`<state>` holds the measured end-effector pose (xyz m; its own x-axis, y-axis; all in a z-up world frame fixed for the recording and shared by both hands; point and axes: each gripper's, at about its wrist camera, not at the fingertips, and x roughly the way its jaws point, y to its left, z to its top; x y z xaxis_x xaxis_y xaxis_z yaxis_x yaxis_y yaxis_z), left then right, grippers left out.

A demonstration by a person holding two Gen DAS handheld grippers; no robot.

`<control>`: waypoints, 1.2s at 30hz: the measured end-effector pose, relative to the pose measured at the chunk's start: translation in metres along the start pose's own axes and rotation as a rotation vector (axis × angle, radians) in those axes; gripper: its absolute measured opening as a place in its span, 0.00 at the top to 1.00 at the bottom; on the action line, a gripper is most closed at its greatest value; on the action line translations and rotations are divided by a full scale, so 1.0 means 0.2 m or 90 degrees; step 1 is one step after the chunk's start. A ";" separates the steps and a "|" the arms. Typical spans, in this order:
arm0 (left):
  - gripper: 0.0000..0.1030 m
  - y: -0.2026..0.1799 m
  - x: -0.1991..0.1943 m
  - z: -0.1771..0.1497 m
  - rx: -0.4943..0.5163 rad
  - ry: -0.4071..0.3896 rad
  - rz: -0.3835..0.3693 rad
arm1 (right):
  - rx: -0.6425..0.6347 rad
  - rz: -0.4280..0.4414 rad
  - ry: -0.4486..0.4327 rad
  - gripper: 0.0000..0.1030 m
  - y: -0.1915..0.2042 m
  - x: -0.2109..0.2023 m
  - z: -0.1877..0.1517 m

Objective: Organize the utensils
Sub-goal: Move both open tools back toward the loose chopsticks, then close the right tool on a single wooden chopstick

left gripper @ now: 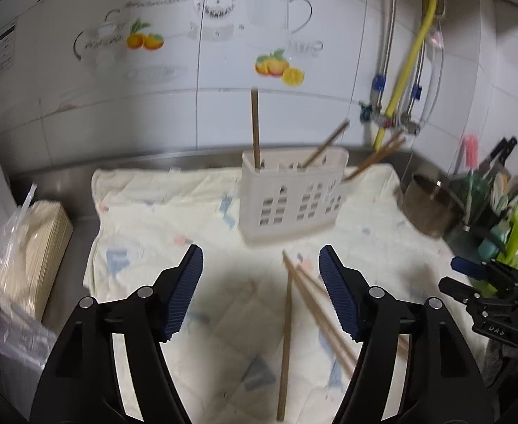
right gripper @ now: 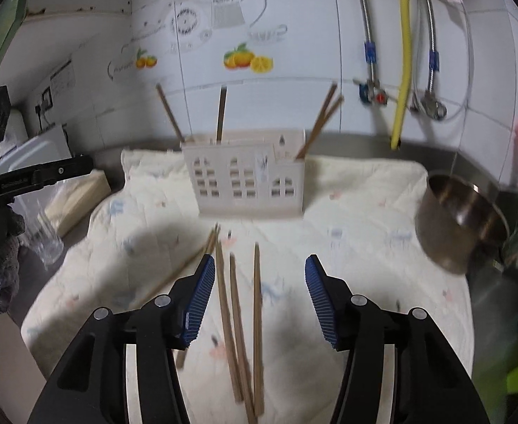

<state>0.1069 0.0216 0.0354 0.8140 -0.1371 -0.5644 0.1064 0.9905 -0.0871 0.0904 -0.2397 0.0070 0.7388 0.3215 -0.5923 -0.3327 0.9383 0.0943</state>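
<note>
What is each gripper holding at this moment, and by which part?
Nothing is held. The left gripper and the right gripper are both open, and the loose chopsticks lie on the cloth, untouched by the pads.
</note>
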 end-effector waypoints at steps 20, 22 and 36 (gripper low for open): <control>0.20 0.11 0.01 -0.47 -0.065 0.082 0.018 | -0.011 -0.020 0.114 0.71 0.01 0.14 -0.46; 0.20 0.11 0.01 -0.48 -0.063 0.087 0.020 | -0.012 -0.018 0.118 0.73 0.01 0.16 -0.46; 0.22 0.10 0.02 -0.58 -0.050 0.113 0.017 | -0.019 -0.008 0.144 0.92 0.02 0.29 -0.45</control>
<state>0.0460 0.0390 -0.0635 0.7020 -0.1174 -0.7024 0.0360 0.9909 -0.1297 0.0787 -0.2293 -0.0985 0.5945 0.2694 -0.7576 -0.3431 0.9371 0.0641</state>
